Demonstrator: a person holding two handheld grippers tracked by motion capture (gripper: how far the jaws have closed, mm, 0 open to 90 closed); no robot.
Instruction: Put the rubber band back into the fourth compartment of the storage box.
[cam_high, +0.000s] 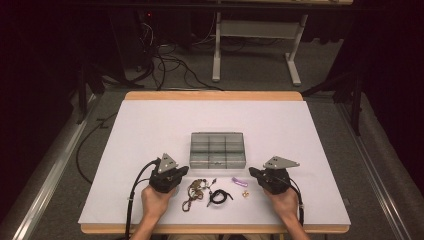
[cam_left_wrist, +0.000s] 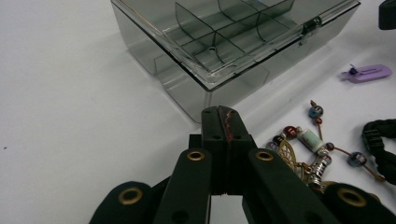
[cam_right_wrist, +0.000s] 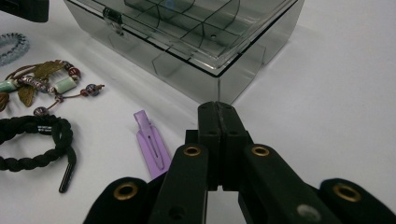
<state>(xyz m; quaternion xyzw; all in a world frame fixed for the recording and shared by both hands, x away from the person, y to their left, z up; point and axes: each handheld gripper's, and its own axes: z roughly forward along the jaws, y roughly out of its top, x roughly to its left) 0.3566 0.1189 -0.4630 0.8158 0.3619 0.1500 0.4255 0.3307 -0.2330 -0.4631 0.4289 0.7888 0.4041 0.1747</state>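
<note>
Two grippers sit low on the white table sheet, the left gripper and the right gripper, each with its black jaws pressed fully together and nothing between them. Between them, at about twelve o'clock from both, stands a smoky, see-through plastic box, rectangular, hard-edged, lid down with a small latch on its near wall and thin dividers visible inside. In the left gripper view its near corner lies just beyond the jaw tips, not touching; in the right gripper view the other near corner sits likewise just ahead. Small things lie on the sheet between the hands: a beaded bracelet of glossy round and tubular beads with a brass-coloured charm at three o'clock of the left jaws, a black braided cord at nine o'clock of the right jaws, and a flat lilac hair clip just beside them at ten o'clock. Bare sheet spreads wide to the outer side of each gripper and beyond the box toward the wooden table edge.
</note>
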